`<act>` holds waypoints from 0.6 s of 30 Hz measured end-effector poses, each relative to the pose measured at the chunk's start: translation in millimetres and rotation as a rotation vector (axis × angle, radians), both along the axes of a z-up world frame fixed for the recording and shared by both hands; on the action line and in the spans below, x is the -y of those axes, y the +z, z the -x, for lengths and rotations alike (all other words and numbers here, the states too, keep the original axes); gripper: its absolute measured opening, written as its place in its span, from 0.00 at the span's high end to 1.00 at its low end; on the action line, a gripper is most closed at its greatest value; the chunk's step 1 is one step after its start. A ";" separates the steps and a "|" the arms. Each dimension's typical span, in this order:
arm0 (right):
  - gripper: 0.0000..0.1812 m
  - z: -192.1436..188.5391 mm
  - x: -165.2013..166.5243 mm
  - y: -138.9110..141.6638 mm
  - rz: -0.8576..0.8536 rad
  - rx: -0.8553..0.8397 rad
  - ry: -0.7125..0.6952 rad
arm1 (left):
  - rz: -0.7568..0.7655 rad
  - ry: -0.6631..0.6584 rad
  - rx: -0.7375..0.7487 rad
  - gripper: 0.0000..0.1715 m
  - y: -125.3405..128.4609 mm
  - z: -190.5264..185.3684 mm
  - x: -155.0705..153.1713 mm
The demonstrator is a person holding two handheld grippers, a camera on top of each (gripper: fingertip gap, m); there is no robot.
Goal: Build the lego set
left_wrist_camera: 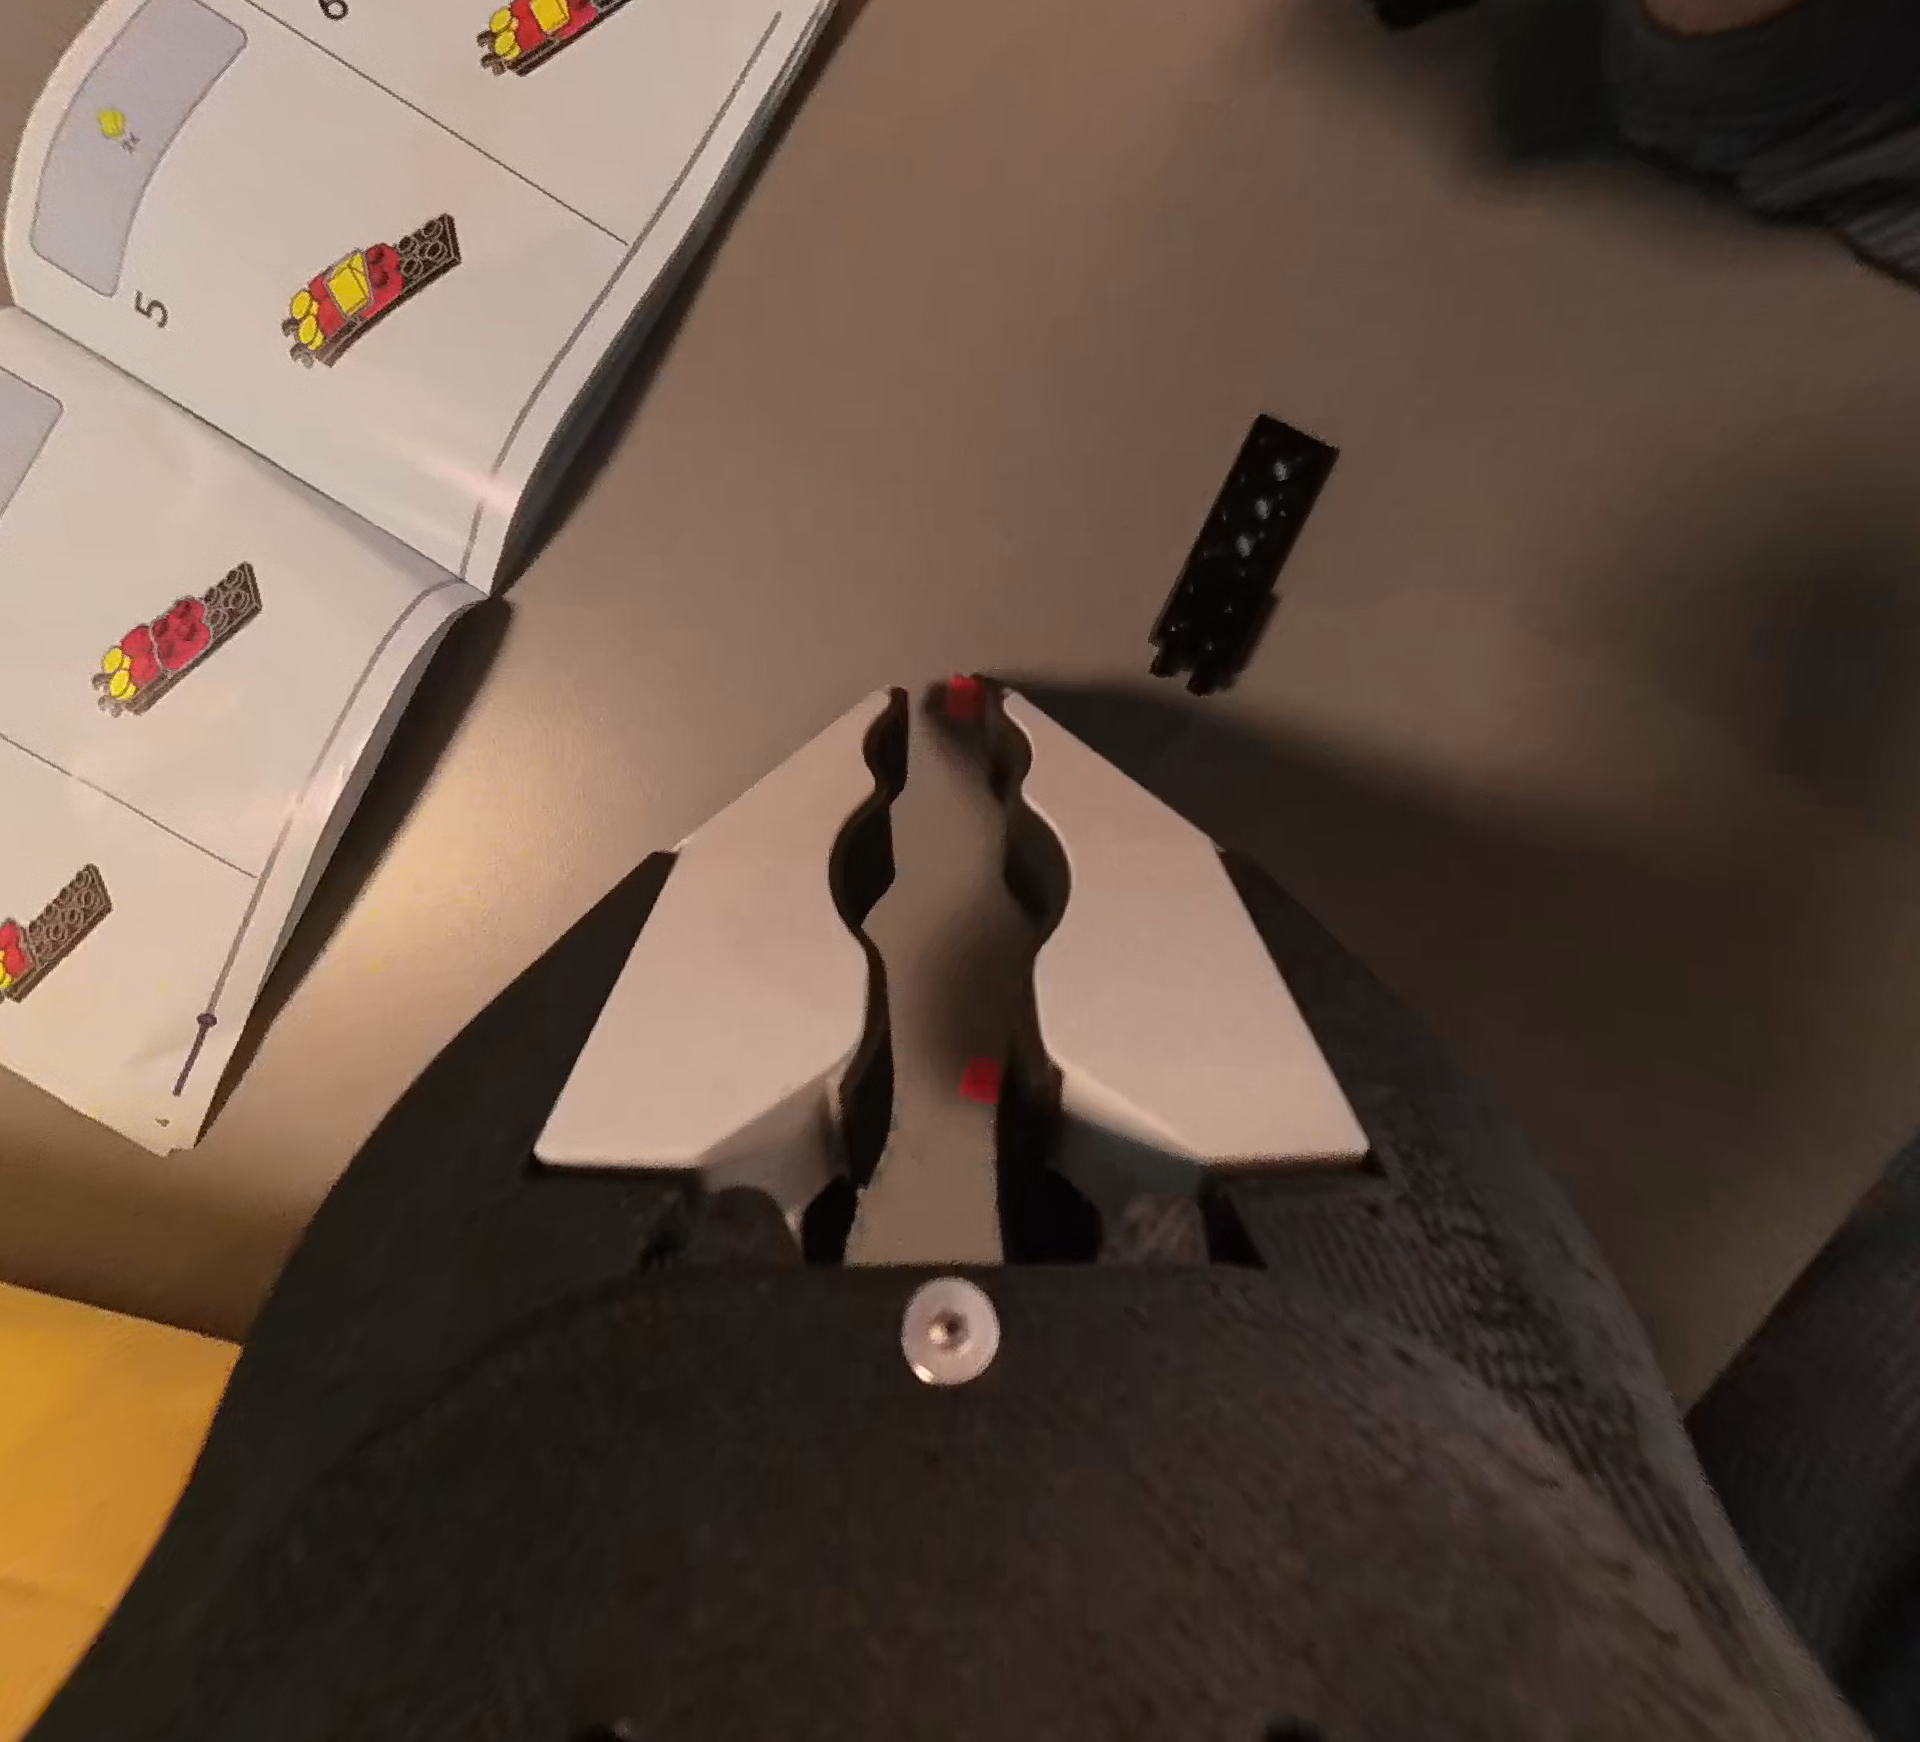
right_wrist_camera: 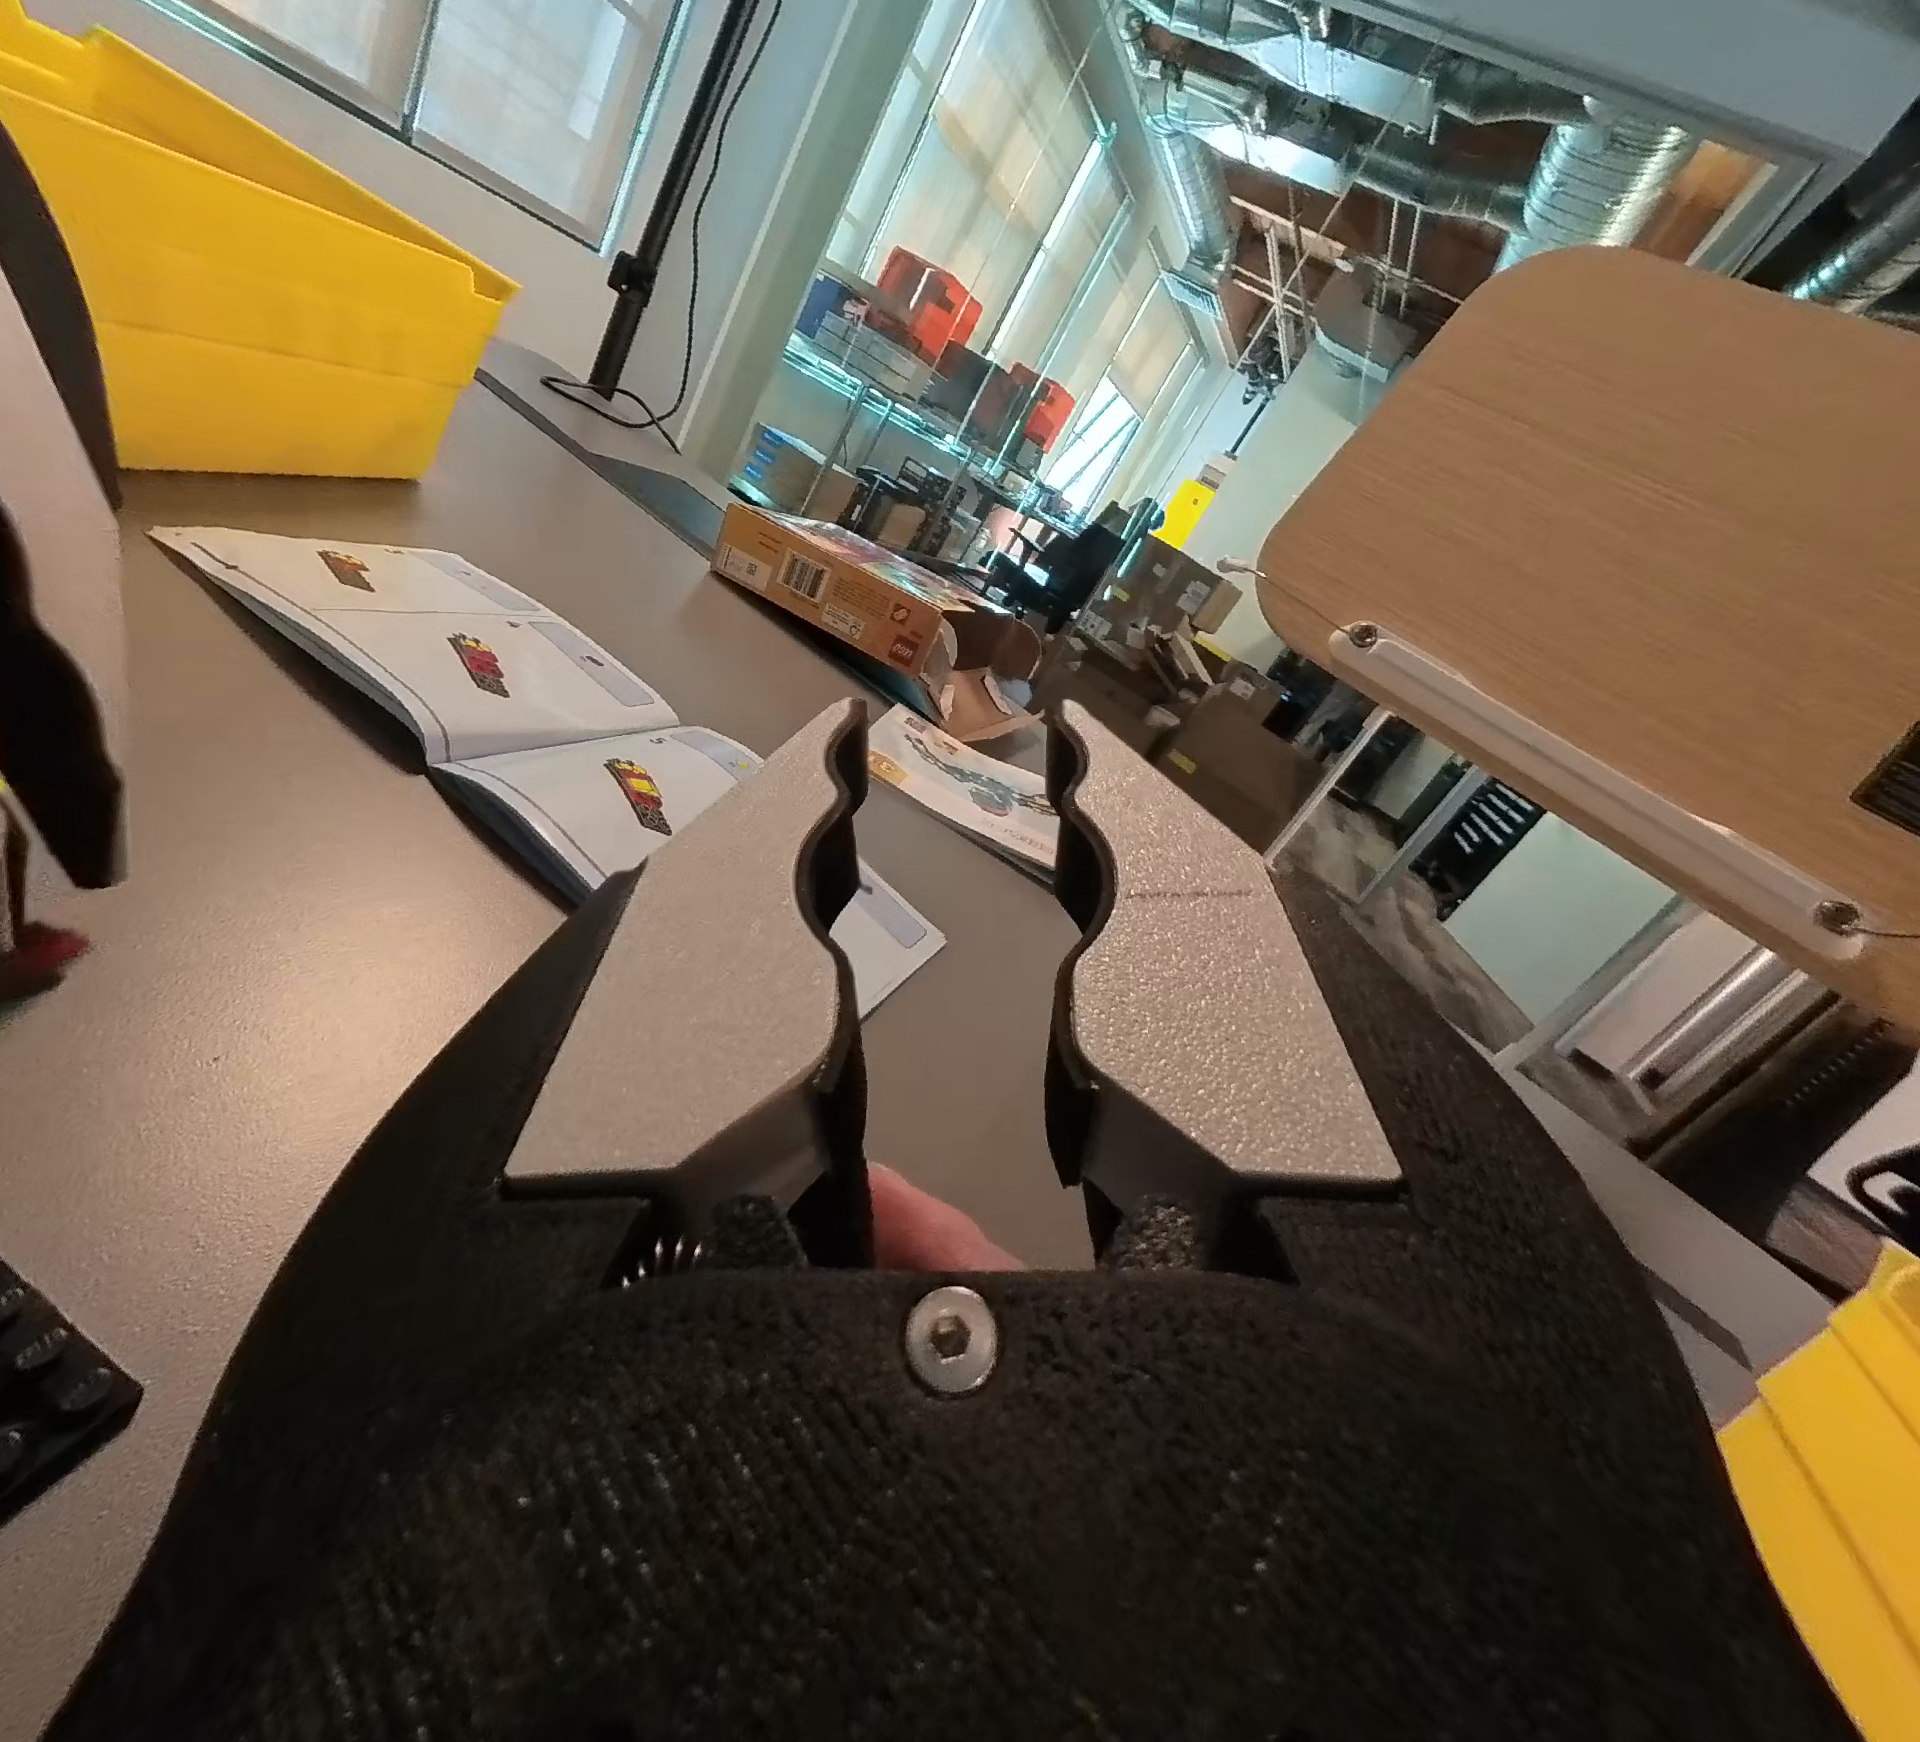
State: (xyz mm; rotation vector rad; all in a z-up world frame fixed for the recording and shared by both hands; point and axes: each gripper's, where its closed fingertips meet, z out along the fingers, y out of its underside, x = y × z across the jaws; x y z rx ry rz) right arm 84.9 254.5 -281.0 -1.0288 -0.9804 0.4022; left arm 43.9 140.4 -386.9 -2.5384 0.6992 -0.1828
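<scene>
My left gripper (left_wrist_camera: 951, 700) is nearly closed, pinching a small red brick (left_wrist_camera: 962, 697) at its fingertips, low over the brown table. A second red patch (left_wrist_camera: 977, 1081) shows deeper in the gap; I cannot tell what it is. A long black studded plate (left_wrist_camera: 1242, 549) lies flat on the table just right of and beyond the tips. It also shows at the lower left edge of the right wrist view (right_wrist_camera: 52, 1380). My right gripper (right_wrist_camera: 956, 726) is open and empty, held above the table. The left gripper (right_wrist_camera: 42, 653) shows at that view's left edge.
An open instruction booklet (left_wrist_camera: 312, 404) lies left of the left gripper and shows in the right wrist view (right_wrist_camera: 468, 684). Stacked yellow bins (right_wrist_camera: 260, 321), a lego box (right_wrist_camera: 831, 591), another leaflet (right_wrist_camera: 966, 788) and a light stand (right_wrist_camera: 665, 186) are beyond. A wooden board (right_wrist_camera: 1610, 549) overhangs the right. My hands' fingertips stand some 15 cm from each other. Measured from the fingertips, the long black studded plate (left_wrist_camera: 1242, 549) is 5 cm or so from the left gripper and 15 cm from the right.
</scene>
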 end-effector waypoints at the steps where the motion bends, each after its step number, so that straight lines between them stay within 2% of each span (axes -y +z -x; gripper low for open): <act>1: 0.83 -0.3 0.7 1.1 -0.004 -0.004 0.001 | 0.003 0.009 0.002 0.90 -0.3 -0.4 -0.3; 4: 0.83 0.6 3.0 1.6 -0.010 -0.001 0.009 | 0.005 0.032 0.009 0.85 0.1 -1.1 -2.4; 6: 0.84 1.6 4.5 1.6 -0.018 0.004 0.014 | -0.053 0.039 0.026 0.83 9.7 -2.8 -7.7; 8: 0.84 2.1 5.1 1.3 -0.020 0.007 0.016 | -0.270 0.043 0.076 0.82 44.3 -6.2 -22.3; 10: 0.84 2.3 4.7 1.0 -0.018 0.005 0.018 | -0.607 0.050 0.116 0.80 98.2 -2.5 -34.3; 12: 0.84 2.4 3.9 0.2 -0.011 0.003 0.019 | -0.920 0.063 0.153 0.80 146.2 7.1 -31.1; 13: 0.85 2.3 3.5 -0.1 -0.007 0.002 0.020 | -1.030 0.035 0.190 0.80 160.5 7.4 -24.4; 15: 0.85 2.3 3.2 0.0 -0.002 -0.003 0.022 | -1.169 0.005 0.251 0.80 169.4 13.0 -12.6; 18: 0.85 3.7 4.8 -0.1 0.007 -0.002 0.036 | -1.165 -0.048 0.248 0.80 144.4 14.5 -7.1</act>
